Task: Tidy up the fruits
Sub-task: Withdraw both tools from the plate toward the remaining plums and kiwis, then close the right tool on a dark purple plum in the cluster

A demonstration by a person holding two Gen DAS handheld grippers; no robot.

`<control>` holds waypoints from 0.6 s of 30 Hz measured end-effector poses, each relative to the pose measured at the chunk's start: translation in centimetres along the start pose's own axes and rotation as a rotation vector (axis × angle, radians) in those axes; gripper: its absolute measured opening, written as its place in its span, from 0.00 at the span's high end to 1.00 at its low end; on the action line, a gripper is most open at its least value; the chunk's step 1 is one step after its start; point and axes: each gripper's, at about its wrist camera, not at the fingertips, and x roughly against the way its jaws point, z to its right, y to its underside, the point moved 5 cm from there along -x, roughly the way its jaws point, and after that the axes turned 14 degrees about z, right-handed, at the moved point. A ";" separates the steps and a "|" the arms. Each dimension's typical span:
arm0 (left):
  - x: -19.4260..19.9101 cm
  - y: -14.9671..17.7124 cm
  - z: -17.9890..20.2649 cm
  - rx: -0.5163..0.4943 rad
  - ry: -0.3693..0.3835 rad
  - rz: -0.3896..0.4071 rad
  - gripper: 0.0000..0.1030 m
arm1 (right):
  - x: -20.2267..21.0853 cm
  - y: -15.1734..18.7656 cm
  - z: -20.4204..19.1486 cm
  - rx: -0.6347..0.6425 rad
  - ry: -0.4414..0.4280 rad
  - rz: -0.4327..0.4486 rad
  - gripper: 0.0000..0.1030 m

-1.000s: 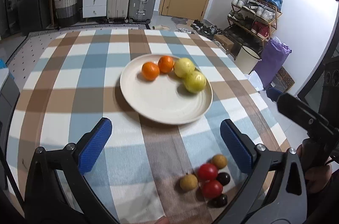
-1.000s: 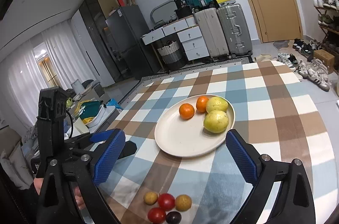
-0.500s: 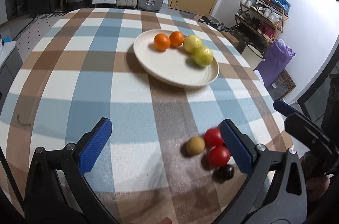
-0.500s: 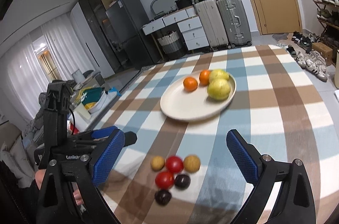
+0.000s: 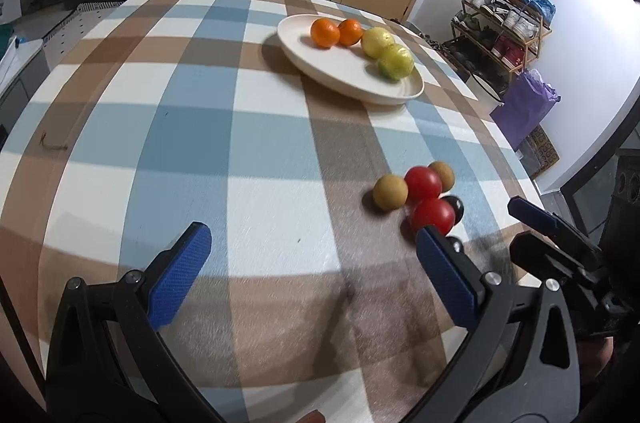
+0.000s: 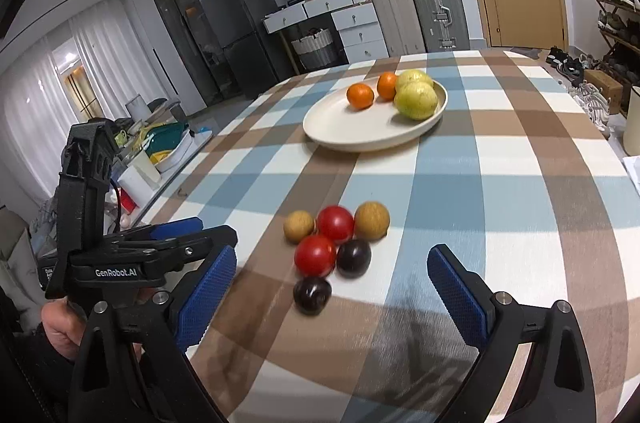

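A cream plate [image 6: 360, 135] [image 5: 320, 67] holds two oranges [image 6: 360, 95] and two yellow-green fruits [image 6: 416, 99]. Near the table's front lies a cluster of small fruits: two red tomatoes [image 6: 315, 255] [image 5: 433, 216], two tan round fruits [image 6: 372, 221] [image 5: 390, 191] and two dark plums [image 6: 312, 295]. My right gripper [image 6: 332, 299] is open and empty, just in front of the cluster. My left gripper [image 5: 312, 279] is open and empty, low over the cloth, left of the cluster. One plum is mostly hidden behind my left gripper's right finger.
The round table carries a blue, brown and white checked cloth [image 5: 192, 103]. Its edge curves close on the right [image 5: 520, 175]. Suitcases, drawers and a door stand behind; a shoe rack [image 5: 504, 23] and purple bag [image 5: 524, 107] are to the right.
Both grippers have pulled back and lowered toward the table's near edge. The plate now looks farther off and the small-fruit cluster sits closer between the right gripper's fingers.
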 end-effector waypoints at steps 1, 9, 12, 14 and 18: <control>0.1 0.2 -0.2 0.004 -0.001 -0.001 0.01 | 0.0 0.3 0.0 -0.001 0.000 -0.003 0.04; 0.5 1.2 -0.5 0.013 0.007 -0.011 0.01 | -0.5 2.1 -0.7 0.014 -0.013 -0.042 0.09; 0.5 1.3 -0.3 0.011 0.014 -0.013 0.01 | -0.9 2.5 -1.0 0.021 -0.017 -0.061 0.13; 0.6 1.3 -0.2 0.009 0.017 -0.014 0.01 | -1.3 2.8 -1.1 0.020 -0.018 -0.078 0.14; 0.5 1.3 -0.2 0.009 0.019 -0.015 0.01 | -1.7 3.3 -1.3 0.021 -0.028 -0.098 0.25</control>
